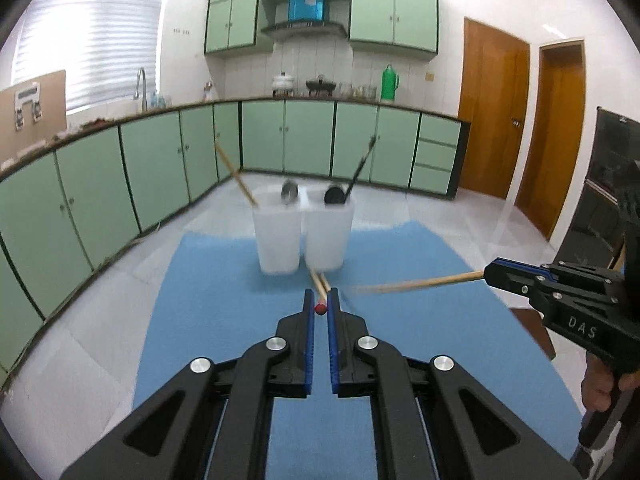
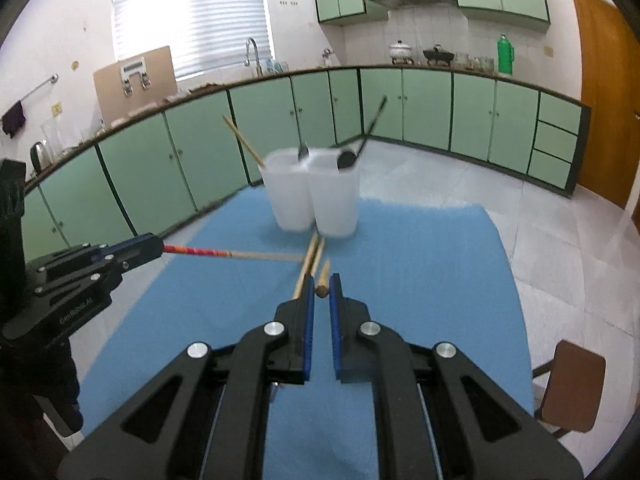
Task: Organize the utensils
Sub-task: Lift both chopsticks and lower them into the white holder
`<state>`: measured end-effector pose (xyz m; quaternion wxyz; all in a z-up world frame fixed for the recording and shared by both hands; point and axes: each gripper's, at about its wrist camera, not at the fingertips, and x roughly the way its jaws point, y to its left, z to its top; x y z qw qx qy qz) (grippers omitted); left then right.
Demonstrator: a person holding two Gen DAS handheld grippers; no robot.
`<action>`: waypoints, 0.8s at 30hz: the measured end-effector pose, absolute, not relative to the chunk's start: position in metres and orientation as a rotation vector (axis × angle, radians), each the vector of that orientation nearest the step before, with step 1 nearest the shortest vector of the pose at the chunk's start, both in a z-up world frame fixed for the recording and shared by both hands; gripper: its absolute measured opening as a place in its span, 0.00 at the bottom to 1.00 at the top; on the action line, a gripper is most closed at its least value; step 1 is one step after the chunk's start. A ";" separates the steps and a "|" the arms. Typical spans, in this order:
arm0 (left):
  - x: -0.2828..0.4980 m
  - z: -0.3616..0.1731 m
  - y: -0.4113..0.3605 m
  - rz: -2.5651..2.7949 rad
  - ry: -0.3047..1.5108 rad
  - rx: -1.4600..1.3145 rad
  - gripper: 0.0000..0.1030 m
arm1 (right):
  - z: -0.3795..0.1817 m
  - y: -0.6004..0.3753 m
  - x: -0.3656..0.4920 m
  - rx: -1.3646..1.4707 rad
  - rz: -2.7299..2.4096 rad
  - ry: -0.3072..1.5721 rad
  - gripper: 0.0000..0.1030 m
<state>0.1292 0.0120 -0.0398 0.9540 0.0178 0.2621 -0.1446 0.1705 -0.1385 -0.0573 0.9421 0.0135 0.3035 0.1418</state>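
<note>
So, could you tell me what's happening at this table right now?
A person is sorting utensils with two handheld grippers. The left gripper grips a red-ended chopstick; the right gripper grips a plain wooden chopstick. Both are lifted over the blue mat. Two white containers behind already hold a chopstick, a spoon and a black ladle.

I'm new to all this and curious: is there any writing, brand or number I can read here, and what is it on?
"DAS": on the side of the right gripper, seen from the left wrist.
Small pale lettering on the side of the left gripper, seen from the right wrist: too blurred to read reliably.
Label on the brown board on the counter: too small to read.
</note>
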 end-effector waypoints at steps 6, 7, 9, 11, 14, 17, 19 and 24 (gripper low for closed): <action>0.145 -0.013 0.010 -0.331 0.489 0.058 0.06 | -0.008 -0.135 0.193 0.000 0.321 0.587 0.06; 0.149 -0.008 0.008 -0.340 0.483 0.061 0.06 | -0.004 -0.134 0.196 -0.005 0.326 0.586 0.06; 0.153 -0.003 0.008 -0.354 0.476 0.060 0.06 | 0.010 -0.131 0.206 -0.019 0.342 0.583 0.06; 0.159 0.002 0.007 -0.370 0.474 0.059 0.06 | 0.019 -0.129 0.213 -0.032 0.356 0.582 0.06; 0.169 0.009 0.006 -0.388 0.476 0.050 0.06 | 0.032 -0.125 0.226 -0.056 0.364 0.586 0.06; 0.175 0.015 0.006 -0.395 0.470 0.051 0.06 | 0.042 -0.123 0.238 -0.075 0.375 0.586 0.06; 0.177 0.021 0.008 -0.397 0.458 0.054 0.06 | 0.048 -0.125 0.243 -0.076 0.383 0.583 0.06; 0.183 0.042 0.013 -0.398 0.418 0.046 0.06 | 0.071 -0.126 0.258 -0.073 0.398 0.554 0.06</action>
